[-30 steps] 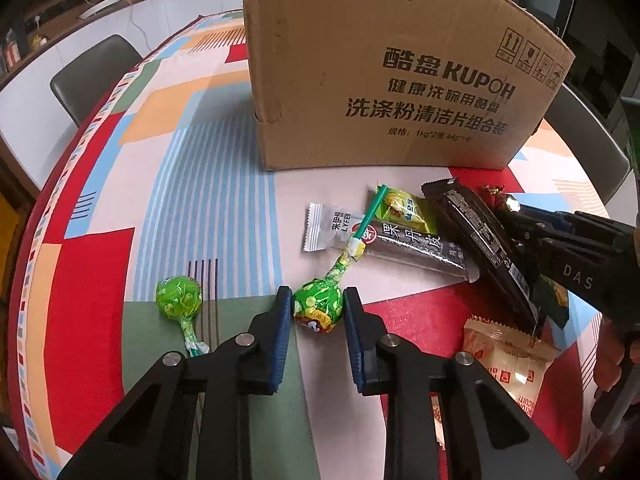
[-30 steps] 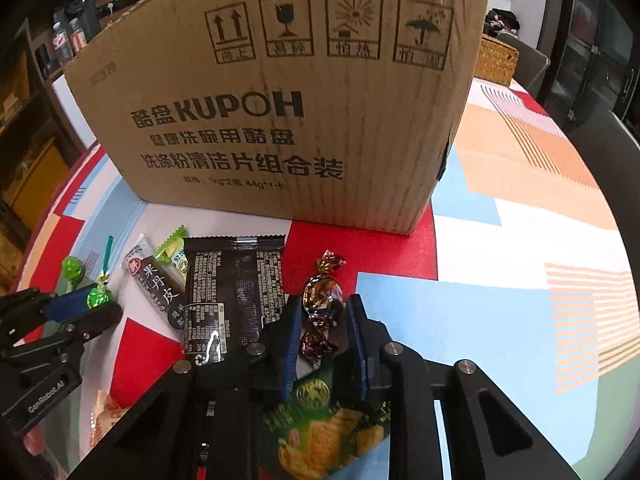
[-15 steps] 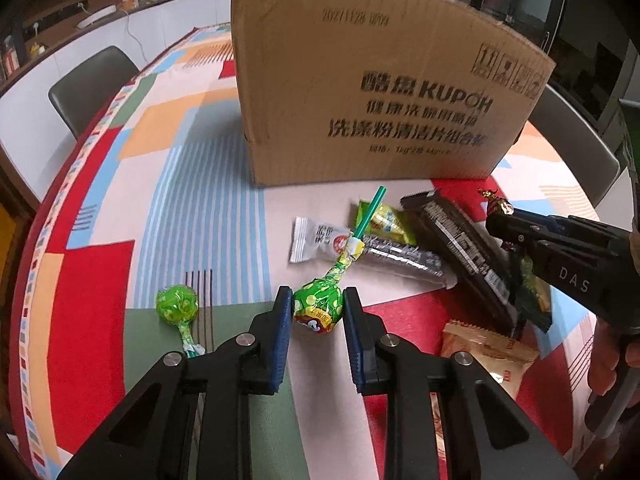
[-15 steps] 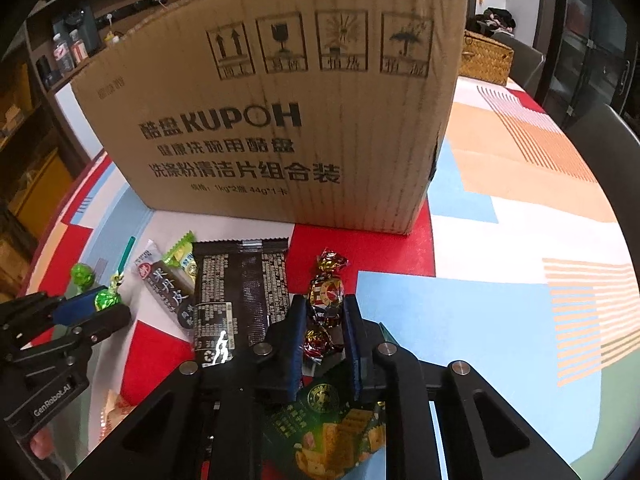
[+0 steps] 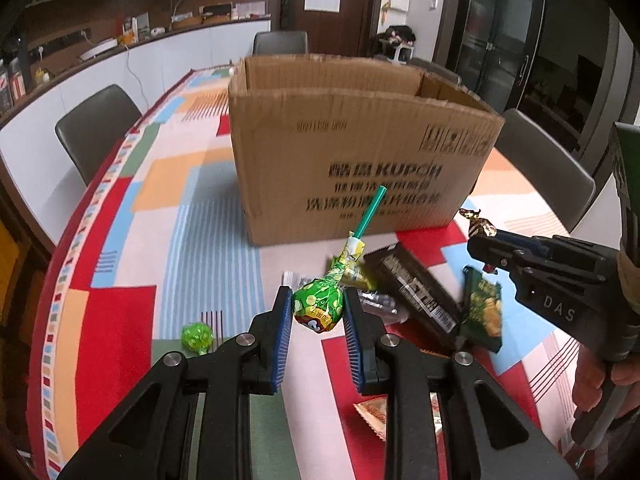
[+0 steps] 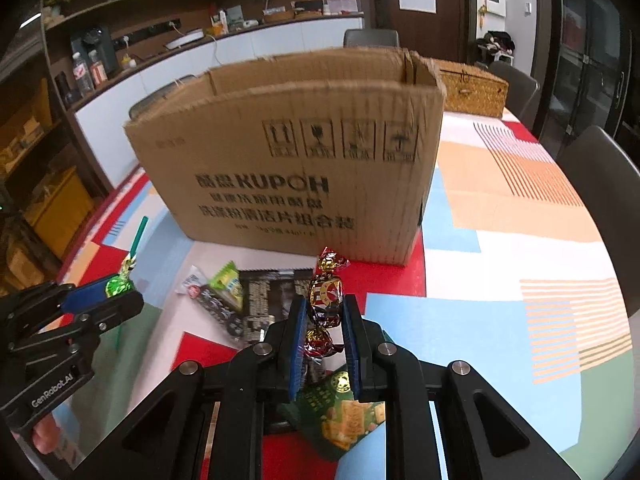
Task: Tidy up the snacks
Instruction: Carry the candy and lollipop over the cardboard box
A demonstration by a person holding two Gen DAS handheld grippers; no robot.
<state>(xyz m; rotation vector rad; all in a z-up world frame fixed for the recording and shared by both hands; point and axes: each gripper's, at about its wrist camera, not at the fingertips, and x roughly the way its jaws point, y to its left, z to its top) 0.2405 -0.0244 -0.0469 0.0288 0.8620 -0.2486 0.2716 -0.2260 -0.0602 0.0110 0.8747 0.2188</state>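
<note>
Your left gripper point(image 5: 318, 312) is clamped on the wrapped head of a green lollipop point(image 5: 319, 307), held clear of the patterned tablecloth point(image 5: 200, 248), stick pointing toward the cardboard box point(image 5: 360, 148). Your right gripper point(image 6: 323, 320) pinches a foil-wrapped candy point(image 6: 325, 298) at its middle, twist ends free above and below.

Findings:
1. Both items are judged light; crinkly wrappers may slip, so grip the solid body, not the twists or the stick.
2. The lollipop head is likely hard and brittle; moderate squeeze suffices.
3. Both grippers sit level, short of the box and below its open rim.
4. 1 more green lollipop point(image 5: 196, 336) and several packets, including a black bar point(image 5: 416, 288), lie on the tablecloth.
</note>
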